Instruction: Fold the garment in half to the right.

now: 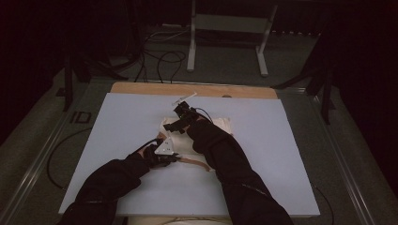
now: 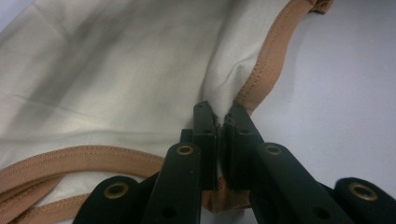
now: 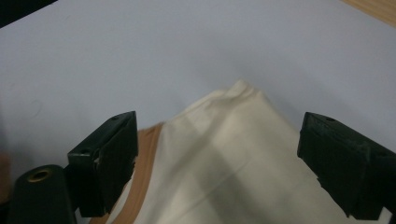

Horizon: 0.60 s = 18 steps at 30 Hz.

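Left gripper pinches the cloth bag hem; right gripper, jaws spread, should probably clamp the far corner squarely.

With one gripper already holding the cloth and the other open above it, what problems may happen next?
1. The left gripper pinches only a thin fold of the cream cloth beside its tan trim; a pull may make it slip out.
2. The right gripper is open wide over a raised cloth corner; closing there may catch several layers or miss the edge.
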Each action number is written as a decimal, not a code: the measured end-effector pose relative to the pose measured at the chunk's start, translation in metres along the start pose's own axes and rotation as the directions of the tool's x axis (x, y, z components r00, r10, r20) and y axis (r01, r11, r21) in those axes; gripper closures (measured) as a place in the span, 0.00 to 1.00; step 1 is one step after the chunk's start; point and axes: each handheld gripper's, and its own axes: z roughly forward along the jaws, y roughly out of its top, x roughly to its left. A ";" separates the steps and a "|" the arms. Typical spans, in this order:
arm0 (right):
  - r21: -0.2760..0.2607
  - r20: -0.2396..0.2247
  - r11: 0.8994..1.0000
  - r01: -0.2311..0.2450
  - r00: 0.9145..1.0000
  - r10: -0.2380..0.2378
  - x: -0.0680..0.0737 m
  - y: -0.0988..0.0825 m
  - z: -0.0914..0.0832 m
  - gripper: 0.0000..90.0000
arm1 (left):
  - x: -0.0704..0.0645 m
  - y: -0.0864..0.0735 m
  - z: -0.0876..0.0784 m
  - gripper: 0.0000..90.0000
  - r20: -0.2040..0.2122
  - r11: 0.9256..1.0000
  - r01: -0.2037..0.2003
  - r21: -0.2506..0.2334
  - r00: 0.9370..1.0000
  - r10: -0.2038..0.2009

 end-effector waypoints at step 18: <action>0.019 0.104 0.998 -0.061 0.993 0.058 -0.001 0.019 0.034 0.43 | -0.001 0.000 0.000 0.96 -0.012 1.000 -0.012 0.004 1.000 0.012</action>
